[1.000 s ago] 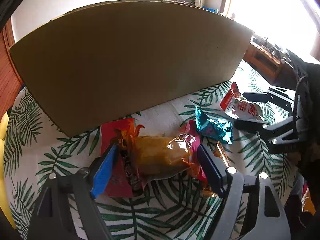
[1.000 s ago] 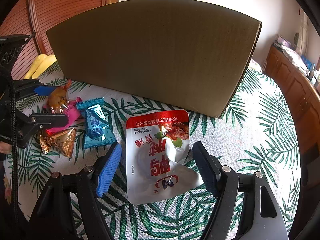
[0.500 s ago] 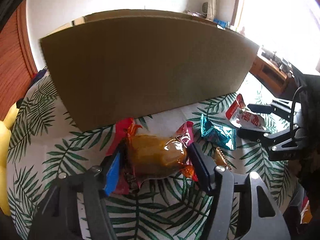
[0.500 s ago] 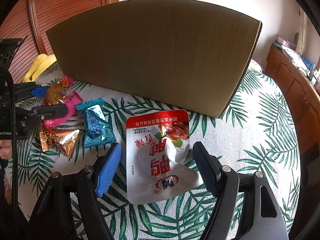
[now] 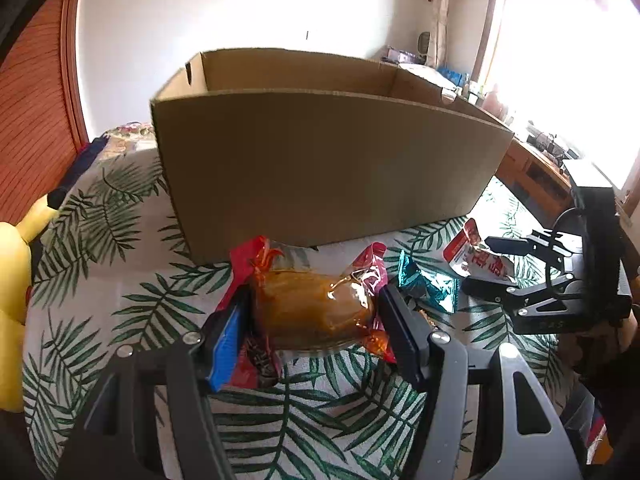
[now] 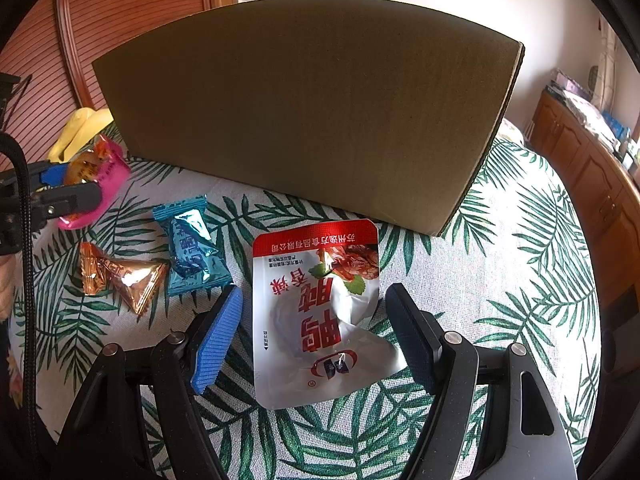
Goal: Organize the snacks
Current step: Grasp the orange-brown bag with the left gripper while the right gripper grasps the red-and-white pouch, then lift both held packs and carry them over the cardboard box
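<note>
My left gripper (image 5: 316, 320) is shut on a clear orange-brown snack packet (image 5: 316, 312) and holds it just above the cloth. Pink and red wrapper ends (image 5: 372, 264) stick out around it. The right wrist view shows the same gripper (image 6: 76, 196) at far left with the orange and pink packet (image 6: 100, 168) raised. The open cardboard box (image 5: 328, 168) stands just behind. My right gripper (image 6: 316, 332) is open, its fingers apart on either side of a white and red pouch (image 6: 320, 312) lying flat in front of the box (image 6: 304, 120).
A teal candy packet (image 6: 192, 252) and a gold triangular packet (image 6: 124, 276) lie on the leaf-print tablecloth (image 6: 500, 280) between the grippers. A yellow plush toy (image 5: 12, 280) sits at the table's left edge. A wooden cabinet (image 6: 592, 168) stands to the right.
My left gripper closed on the orange-brown packet and lifted it toward the box; the box's open top now shows. The right gripper and the pouch have not moved.
</note>
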`<state>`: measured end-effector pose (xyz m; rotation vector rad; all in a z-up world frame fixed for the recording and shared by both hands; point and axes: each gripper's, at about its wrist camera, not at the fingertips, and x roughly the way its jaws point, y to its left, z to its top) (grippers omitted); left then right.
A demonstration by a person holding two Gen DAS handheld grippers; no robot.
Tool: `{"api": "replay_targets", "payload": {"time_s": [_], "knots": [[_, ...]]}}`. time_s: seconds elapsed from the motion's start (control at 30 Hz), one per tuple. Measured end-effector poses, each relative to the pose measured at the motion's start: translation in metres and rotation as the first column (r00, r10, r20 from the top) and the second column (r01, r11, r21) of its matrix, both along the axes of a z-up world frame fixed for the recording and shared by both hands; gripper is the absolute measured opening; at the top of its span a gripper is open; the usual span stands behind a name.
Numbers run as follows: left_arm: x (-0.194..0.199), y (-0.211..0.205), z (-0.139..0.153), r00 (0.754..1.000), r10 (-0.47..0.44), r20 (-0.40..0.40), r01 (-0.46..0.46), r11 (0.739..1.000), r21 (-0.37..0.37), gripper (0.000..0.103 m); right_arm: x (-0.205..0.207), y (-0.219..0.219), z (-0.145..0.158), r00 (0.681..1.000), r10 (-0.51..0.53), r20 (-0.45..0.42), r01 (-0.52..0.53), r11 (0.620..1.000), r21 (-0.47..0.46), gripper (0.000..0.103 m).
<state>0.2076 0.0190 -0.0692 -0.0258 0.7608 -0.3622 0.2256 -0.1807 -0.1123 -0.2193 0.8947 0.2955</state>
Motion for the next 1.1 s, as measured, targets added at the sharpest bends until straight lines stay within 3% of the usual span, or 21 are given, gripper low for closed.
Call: {"api": "replay_targets", "payload": {"time_s": [0.27, 0.37, 0.6, 1.1], "knots": [[-0.005, -0.002, 0.008, 0.999, 0.019, 0.026, -0.018, 1.000, -0.025, 0.063, -0.005, -0.002, -0.002, 1.000, 0.000, -0.011, -0.001, 1.000, -0.006, 0.075], [-0.004, -0.004, 0.005, 1.000, 0.019, 0.023, -0.018, 0.999, -0.032, 0.063, -0.008, -0.004, -0.001, 1.000, 0.007, -0.014, -0.007, 1.000, -0.005, 0.062], [-0.002, -0.012, 0.003, 1.000, 0.003, 0.022, -0.002, 0.999, -0.038, 0.063, -0.019, -0.008, 0.003, 1.000, -0.005, 0.003, 0.005, 1.000, -0.009, 0.058], [0.001, -0.022, 0.014, 0.998, -0.021, 0.054, 0.023, 0.999, -0.041, 0.064, -0.035, -0.016, 0.026, 0.999, -0.015, 0.050, 0.013, 0.999, 0.035, 0.057]]}}
